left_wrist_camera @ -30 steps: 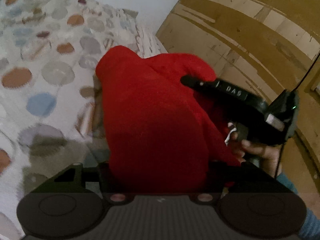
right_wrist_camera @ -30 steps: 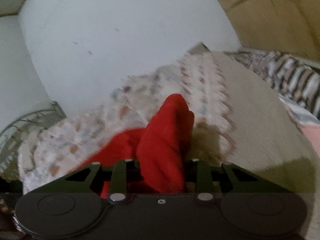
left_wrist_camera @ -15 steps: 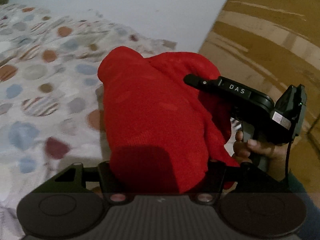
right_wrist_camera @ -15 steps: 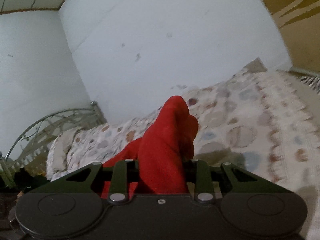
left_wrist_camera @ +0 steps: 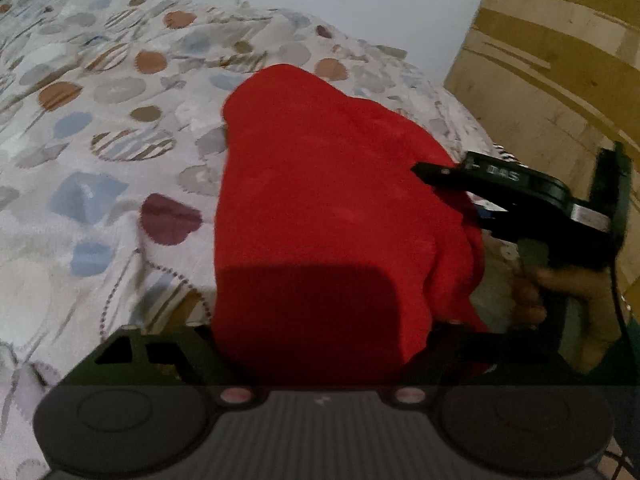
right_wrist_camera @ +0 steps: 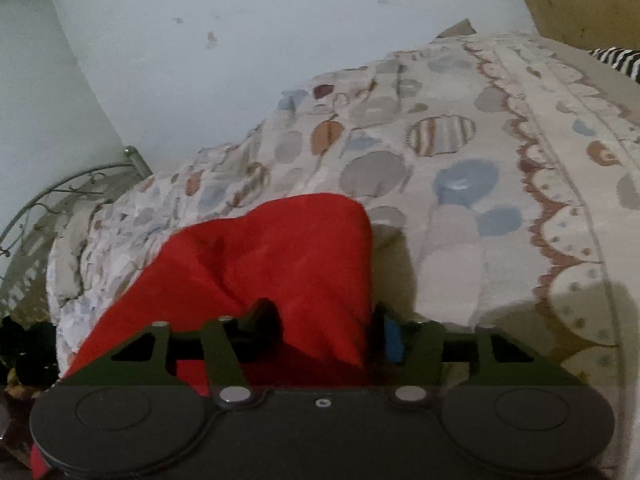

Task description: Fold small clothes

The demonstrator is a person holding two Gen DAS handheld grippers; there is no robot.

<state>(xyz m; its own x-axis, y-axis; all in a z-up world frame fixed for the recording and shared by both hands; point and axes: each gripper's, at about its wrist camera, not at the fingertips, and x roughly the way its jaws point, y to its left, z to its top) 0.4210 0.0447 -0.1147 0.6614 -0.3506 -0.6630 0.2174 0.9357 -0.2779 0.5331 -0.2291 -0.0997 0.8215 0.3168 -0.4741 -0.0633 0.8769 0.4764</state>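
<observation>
Spotted bedspread (left_wrist_camera: 100, 128) covers the bed under a red knit garment (left_wrist_camera: 320, 208). Left tongs (left_wrist_camera: 320, 364) pinch one edge; right tongs (right_wrist_camera: 326, 332), parted wider, straddle cloth. Mid-fold, apparently; next, lay it flat.

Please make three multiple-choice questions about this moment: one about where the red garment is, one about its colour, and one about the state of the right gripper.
1. Where is the red garment?
A. Over the patterned bedspread, held up by the grippers
B. On a wooden chair
C. Inside a basket

2. What colour is the garment?
A. Blue
B. Plain red
C. Striped green

3. What is the state of the right gripper?
A. Its fingers are parted, with cloth between them
B. Out of view
C. Holding a hanger

Answers: 1 A, since the bedspread shows behind the cloth in both views; 2 B, no pattern shows on it; 3 A, since the right wrist view shows the fingers spread either side of the cloth.
</observation>
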